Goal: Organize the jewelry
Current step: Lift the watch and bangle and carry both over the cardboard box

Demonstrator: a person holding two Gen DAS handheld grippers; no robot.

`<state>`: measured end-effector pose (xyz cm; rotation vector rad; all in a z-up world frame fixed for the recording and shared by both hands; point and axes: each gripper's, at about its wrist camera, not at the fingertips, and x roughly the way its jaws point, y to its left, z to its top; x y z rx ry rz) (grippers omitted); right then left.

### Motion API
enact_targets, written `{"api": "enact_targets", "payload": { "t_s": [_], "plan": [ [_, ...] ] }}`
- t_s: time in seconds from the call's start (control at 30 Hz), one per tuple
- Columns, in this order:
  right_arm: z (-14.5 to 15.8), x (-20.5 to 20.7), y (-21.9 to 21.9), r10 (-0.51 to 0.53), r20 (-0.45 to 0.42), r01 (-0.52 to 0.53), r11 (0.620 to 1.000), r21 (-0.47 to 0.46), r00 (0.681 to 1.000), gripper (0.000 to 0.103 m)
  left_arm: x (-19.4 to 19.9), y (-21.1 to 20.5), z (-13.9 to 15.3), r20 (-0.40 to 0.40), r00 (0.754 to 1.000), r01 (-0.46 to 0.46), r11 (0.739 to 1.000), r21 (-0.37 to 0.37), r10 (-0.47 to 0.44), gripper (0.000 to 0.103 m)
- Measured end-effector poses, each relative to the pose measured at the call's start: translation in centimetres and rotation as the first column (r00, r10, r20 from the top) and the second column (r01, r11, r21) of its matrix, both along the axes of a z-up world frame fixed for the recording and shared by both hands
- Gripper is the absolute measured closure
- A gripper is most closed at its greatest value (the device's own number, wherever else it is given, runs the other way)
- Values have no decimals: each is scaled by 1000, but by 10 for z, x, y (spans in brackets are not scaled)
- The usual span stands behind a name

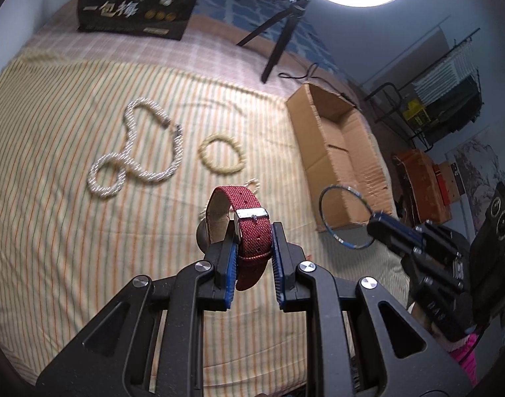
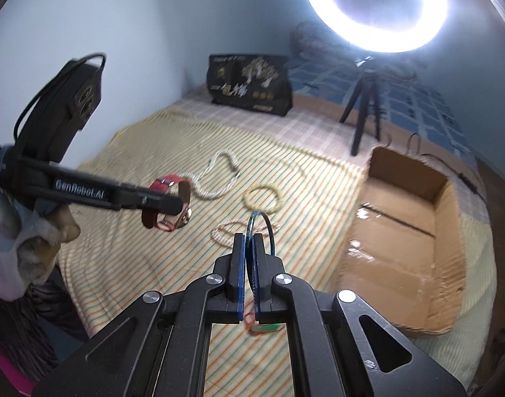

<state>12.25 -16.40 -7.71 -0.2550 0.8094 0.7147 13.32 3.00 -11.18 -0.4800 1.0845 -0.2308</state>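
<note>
My left gripper [image 1: 254, 235] is shut on a red woven watch strap [image 1: 249, 228] with a silver buckle, held above the striped bedspread [image 1: 70, 248]; the watch case hangs behind the left finger. In the right wrist view that watch [image 2: 168, 205] shows at the left gripper's tip [image 2: 173, 203]. My right gripper [image 2: 249, 241] is shut on a thin blue bangle [image 2: 269, 228], also seen in the left wrist view as a blue bangle [image 1: 328, 228]. On the bedspread lie a white pearl necklace [image 1: 133, 162], a cream bead bracelet [image 1: 222, 155] and a pale bead strand [image 2: 229, 230].
An open cardboard box [image 2: 407, 251] sits on the bed's right side. A black printed bag [image 1: 136, 0] stands at the back by the wall. A ring light [image 2: 374, 10] on a black tripod [image 2: 361, 112] stands behind the box. Red and green thread [image 2: 262, 326] lies below my right gripper.
</note>
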Motion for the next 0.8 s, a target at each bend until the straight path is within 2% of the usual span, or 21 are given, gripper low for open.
{"api": "enact_targets", "payload": {
  "t_s": [0.3, 0.47, 0.8],
  "plan": [
    [19, 27, -43, -125, 44, 124, 992, 17, 991, 101, 8, -45, 21, 75, 994, 74, 997, 26, -76, 87],
    [20, 45, -73, -210, 46, 209, 978, 24, 977, 101, 19, -78, 30, 116, 985, 122, 992, 41, -126, 87],
    [19, 76, -111, -307, 34, 305, 951, 39, 951, 101, 50, -135, 35, 153, 969, 191, 981, 45, -196, 87]
  ]
}}
